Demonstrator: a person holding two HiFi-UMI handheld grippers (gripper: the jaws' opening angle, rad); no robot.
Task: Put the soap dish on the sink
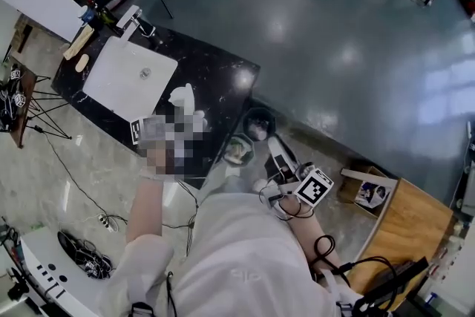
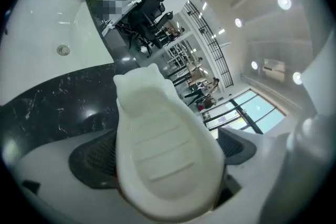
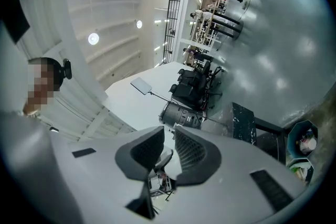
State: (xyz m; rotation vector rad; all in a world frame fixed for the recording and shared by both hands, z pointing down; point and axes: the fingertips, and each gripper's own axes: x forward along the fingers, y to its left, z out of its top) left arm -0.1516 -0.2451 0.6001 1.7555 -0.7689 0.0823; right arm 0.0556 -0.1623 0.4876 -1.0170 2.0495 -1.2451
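Note:
The white ribbed soap dish [image 2: 157, 123] fills the left gripper view, and my left gripper [image 2: 165, 153] is shut on it, a dark pad [image 2: 94, 157] showing on either side. In the head view the dish [image 1: 184, 97] sticks up over the near end of the black marble counter [image 1: 215, 74]. The white sink basin [image 1: 126, 74] with its drain [image 1: 145, 73] lies farther left, apart from the dish. My right gripper [image 3: 169, 157] is shut with nothing in it. It hangs by the person's body, its marker cube [image 1: 315, 186] off the counter to the right.
A faucet [image 1: 130, 17] and wooden pieces [image 1: 79, 42] stand behind the basin. A dark round bin [image 1: 258, 122] and a bowl [image 1: 239, 151] sit on the floor by the counter's near corner. A wooden table [image 1: 415, 223] is at the right, a tripod [image 1: 41, 102] and cables at the left.

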